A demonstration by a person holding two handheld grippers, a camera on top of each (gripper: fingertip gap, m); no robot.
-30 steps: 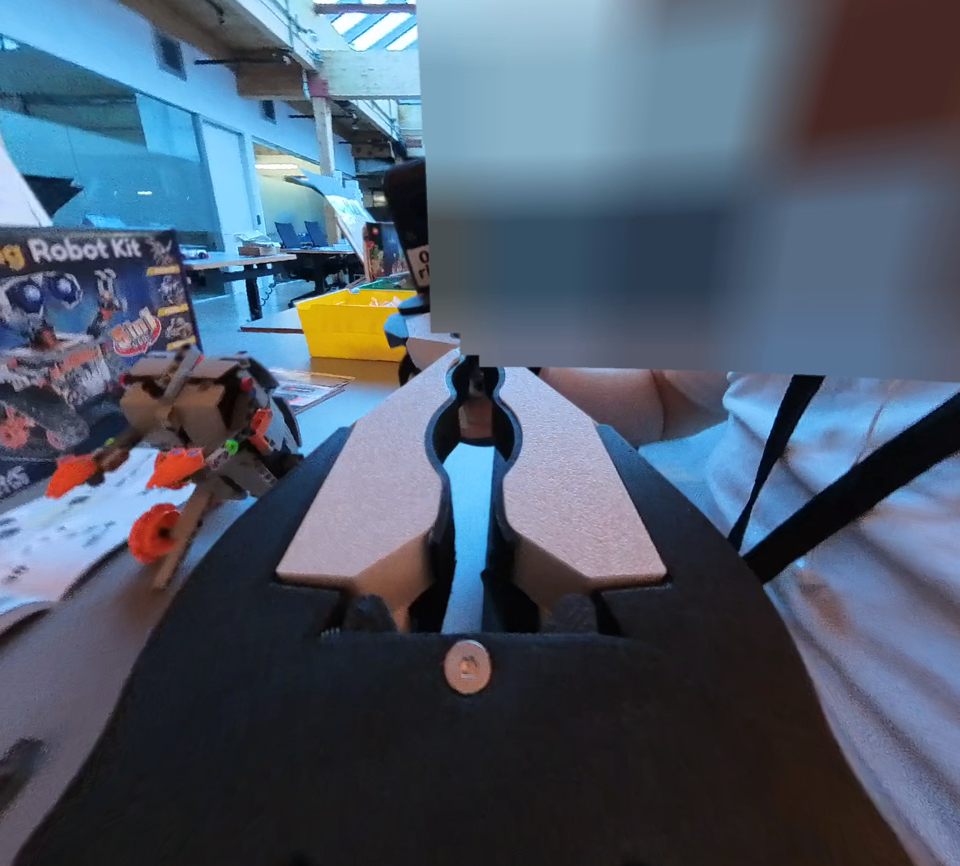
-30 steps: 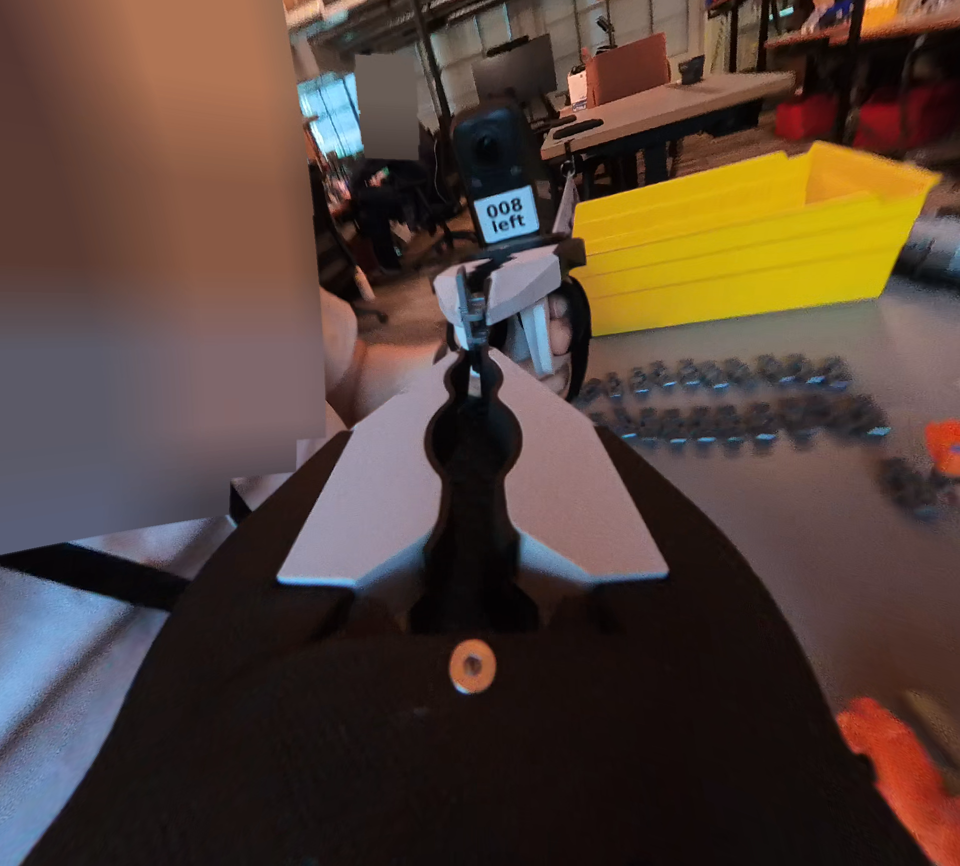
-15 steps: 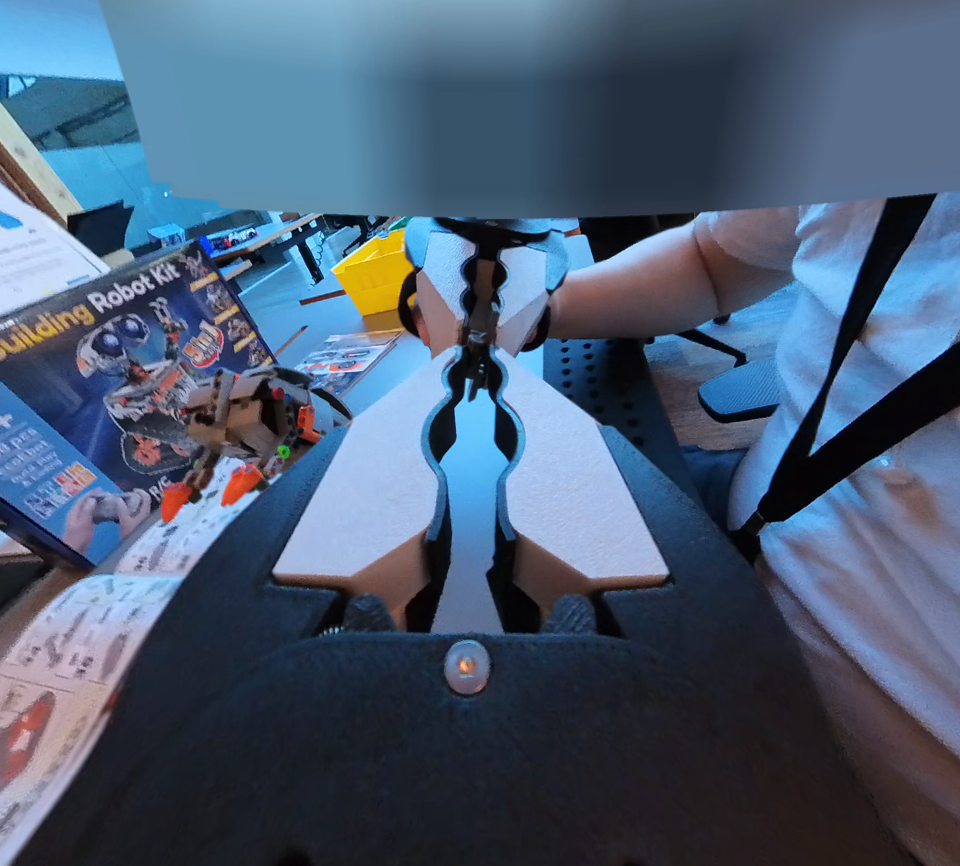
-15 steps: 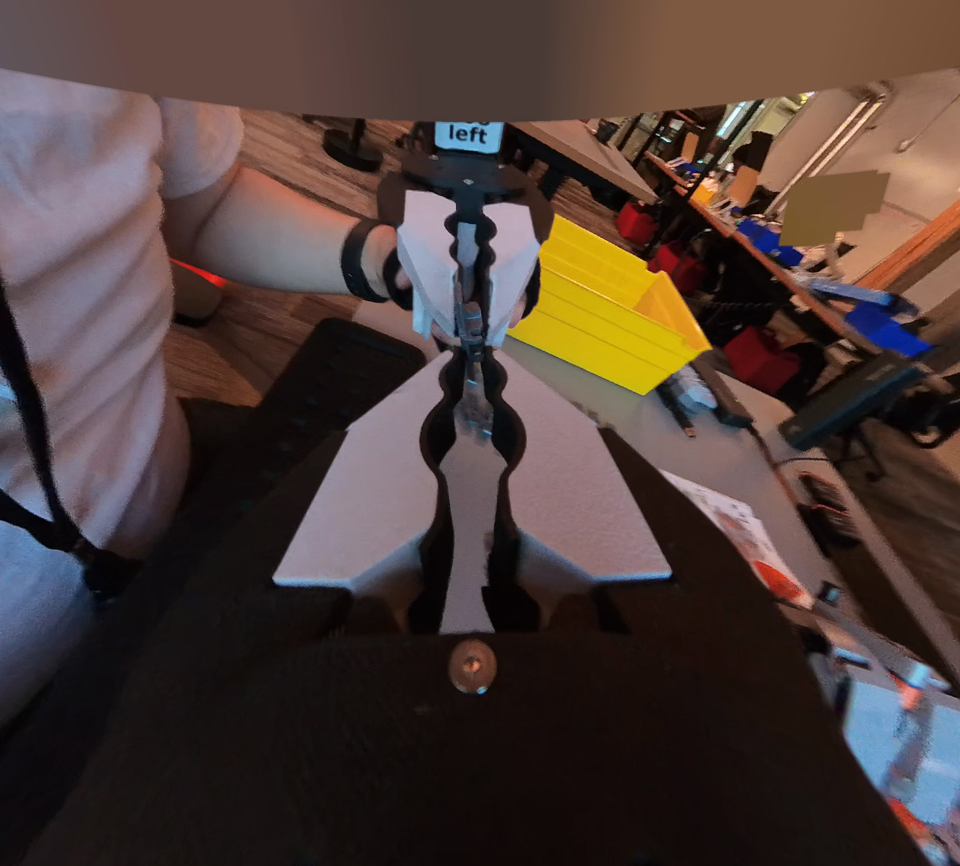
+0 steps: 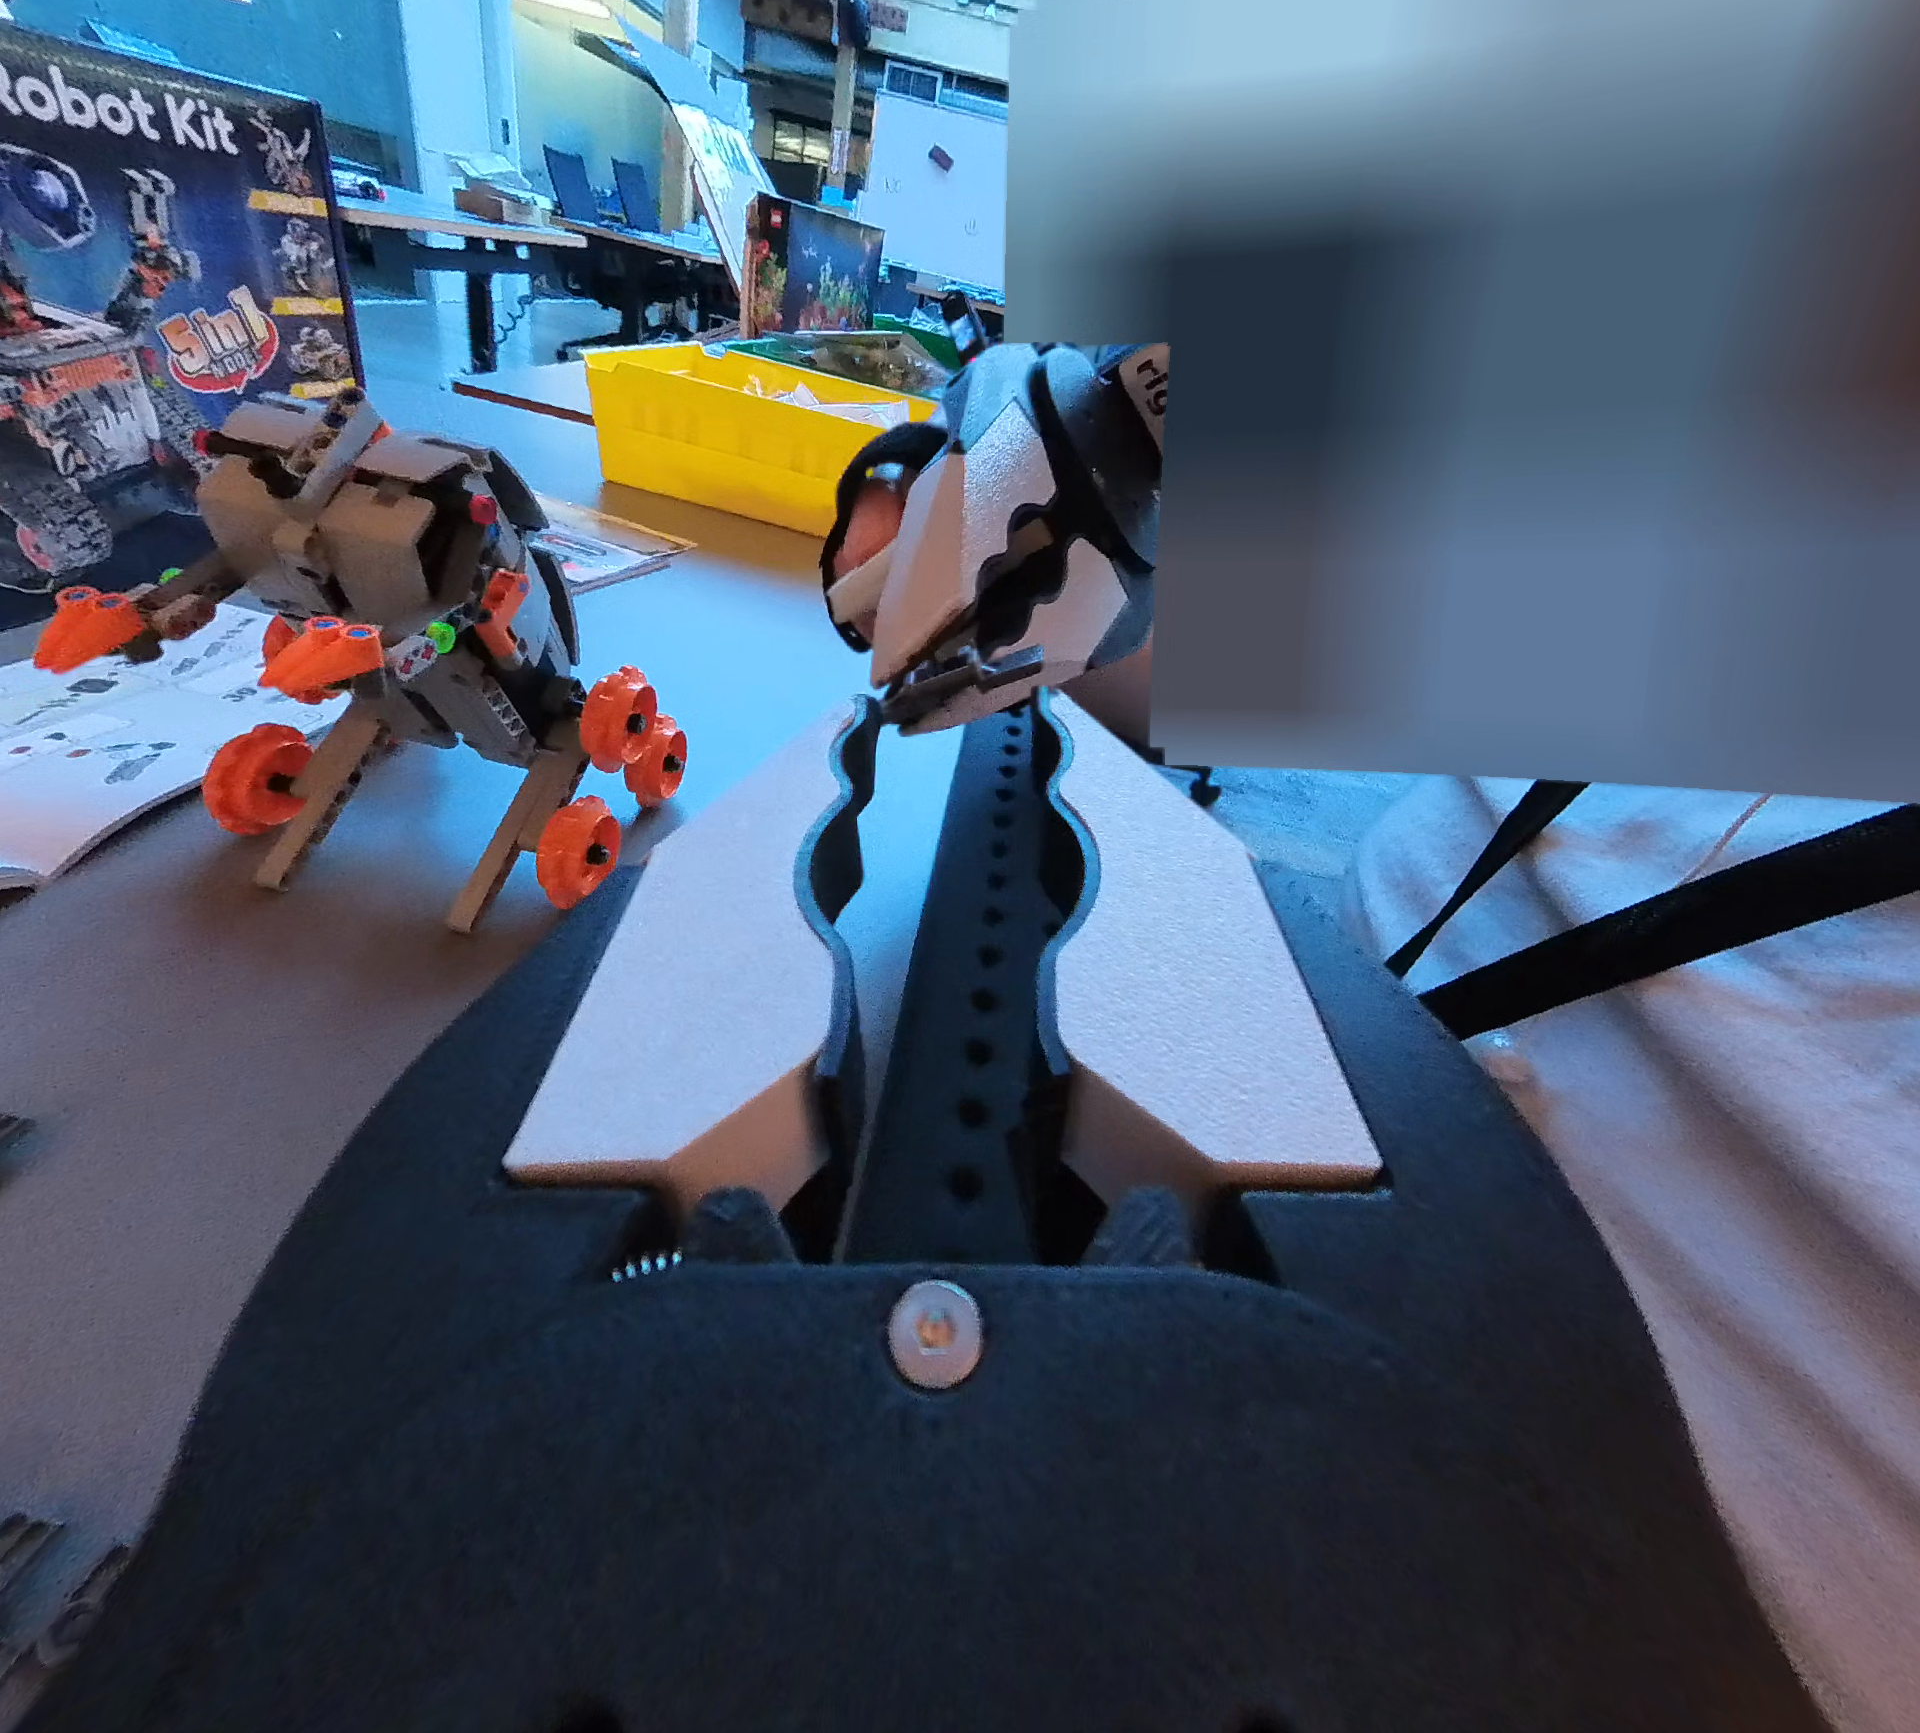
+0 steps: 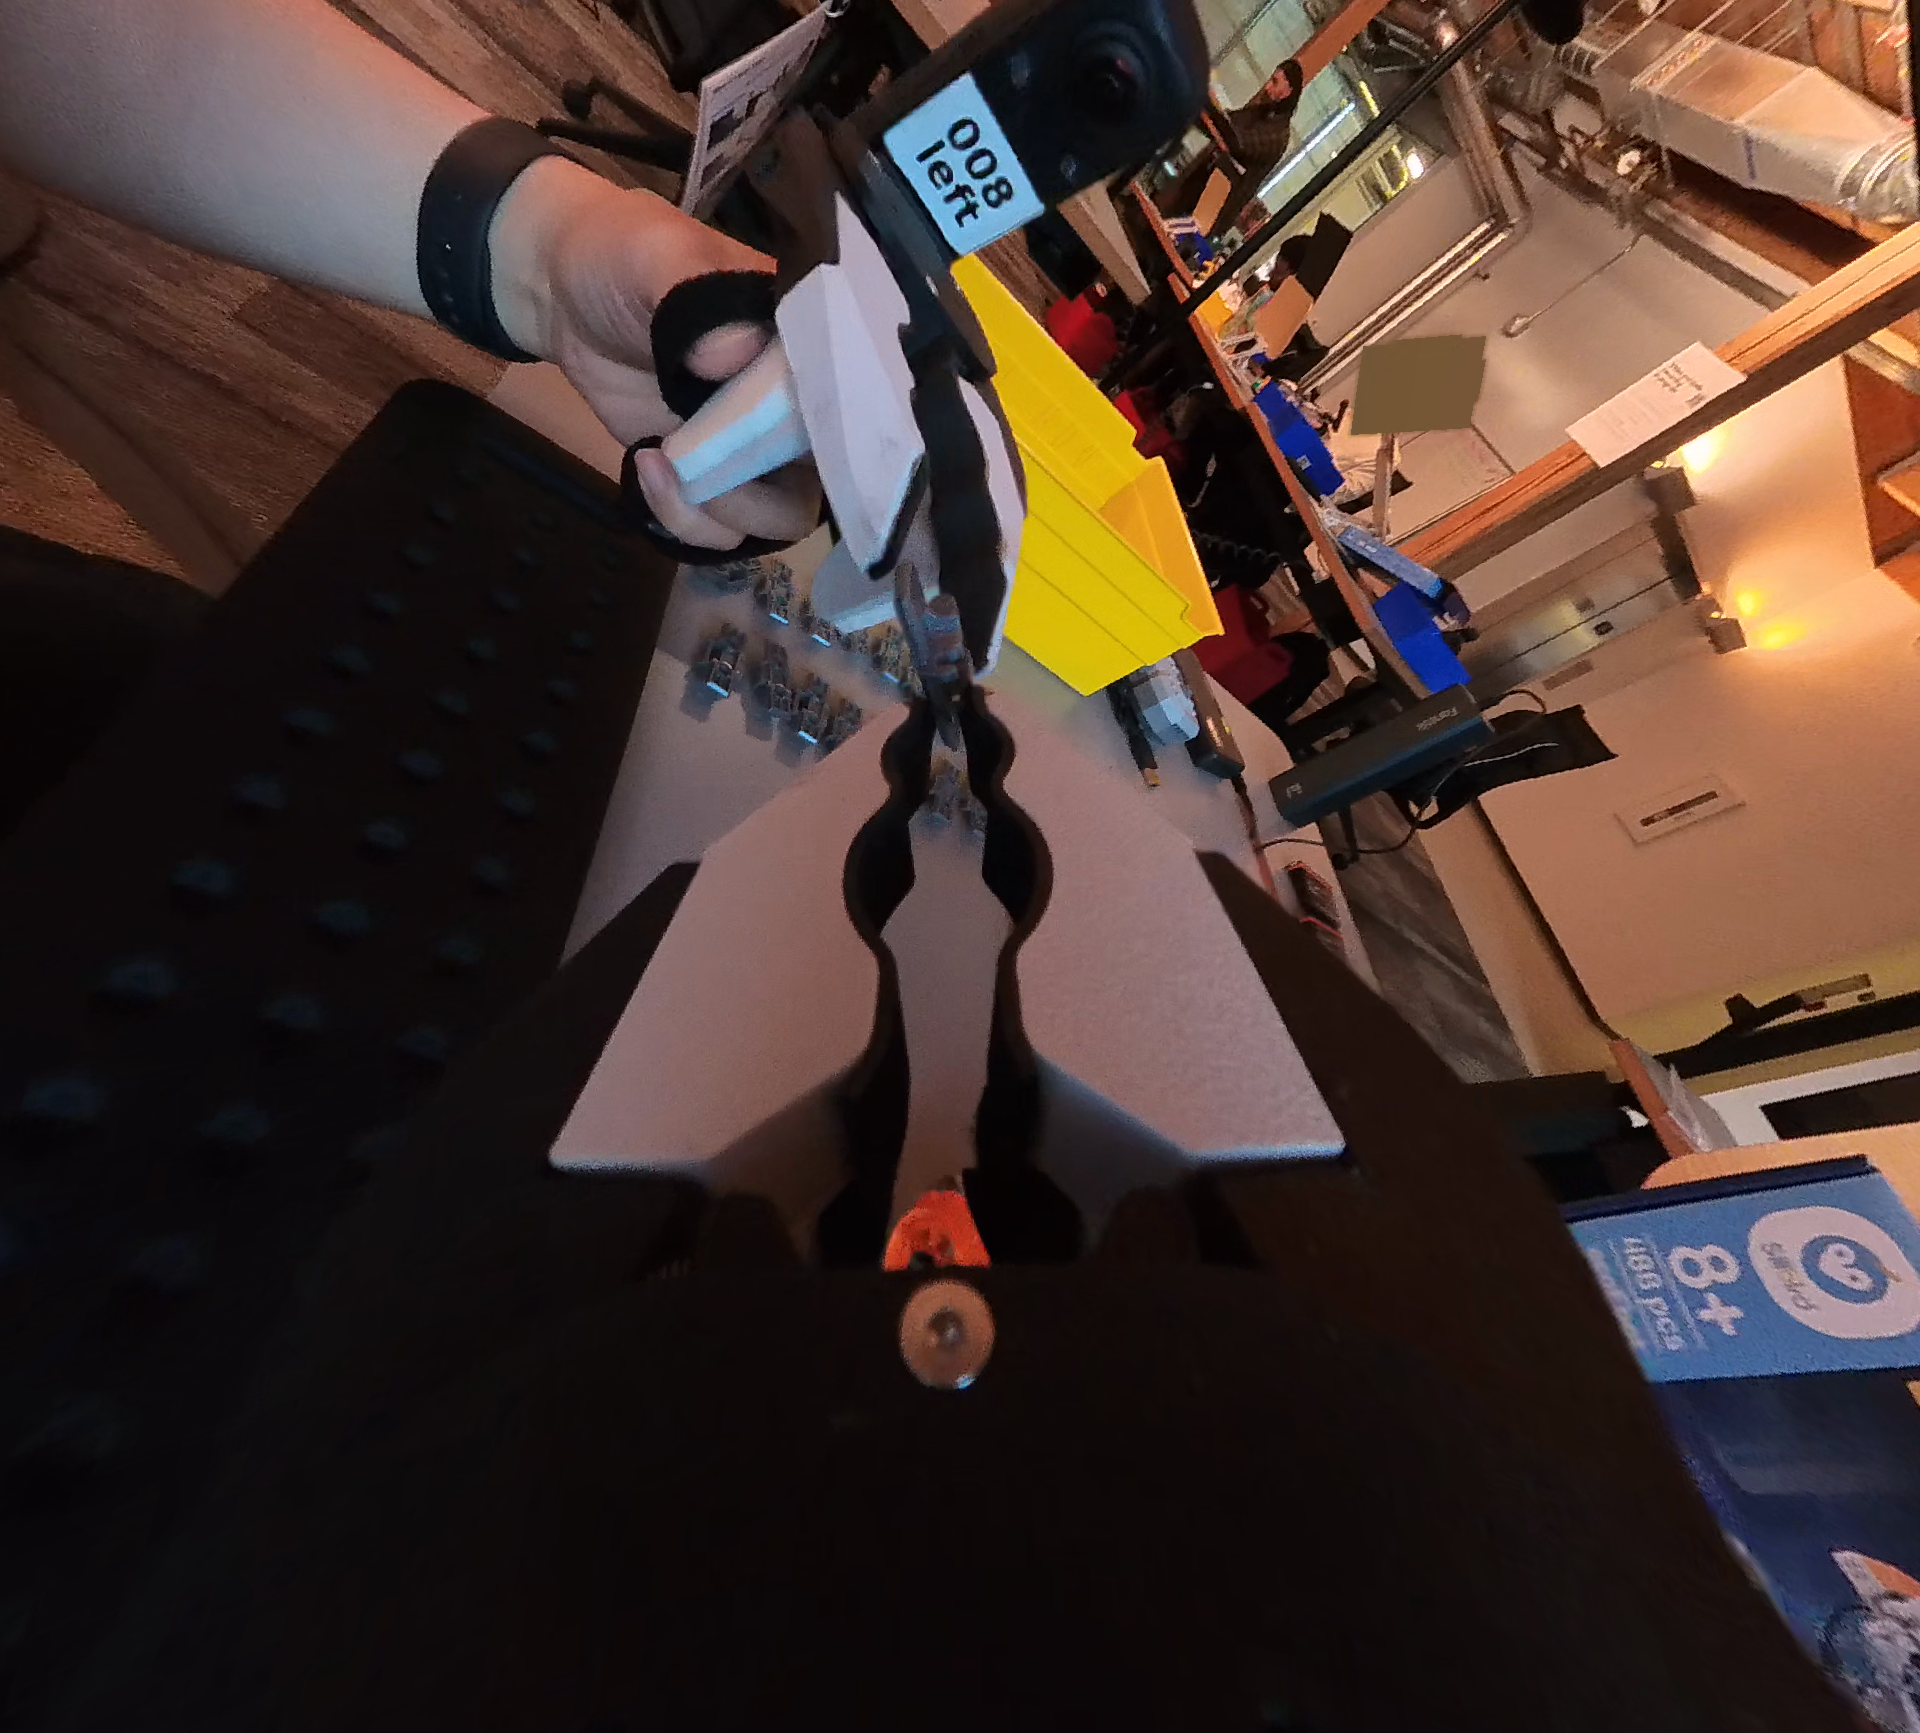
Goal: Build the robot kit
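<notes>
My right gripper (image 6: 945, 715) is shut on a small grey building piece (image 6: 935, 644) at its fingertips. My left gripper (image 5: 951, 701) faces it tip to tip. Its jaws stand a little apart on either side of the same piece (image 5: 971, 681), so it counts as open. The right gripper also shows in the left wrist view (image 5: 935, 696), held in a gloved hand. The left gripper shows in the right wrist view (image 6: 930, 603). Both are held in the air above the grey table (image 5: 727, 644), close to the person's body.
A grey and orange toy robot model (image 5: 395, 561) stands on the table to the left, on an open instruction booklet (image 5: 94, 738), before its kit box (image 5: 156, 281). A yellow bin (image 5: 727, 436) sits behind. Several small grey parts (image 6: 779, 675) lie in rows near a black perforated panel (image 6: 312, 748).
Both grippers have swung and tilted while staying tip to tip. The left jaws have opened a little. The right jaws have closed tighter on the small piece.
</notes>
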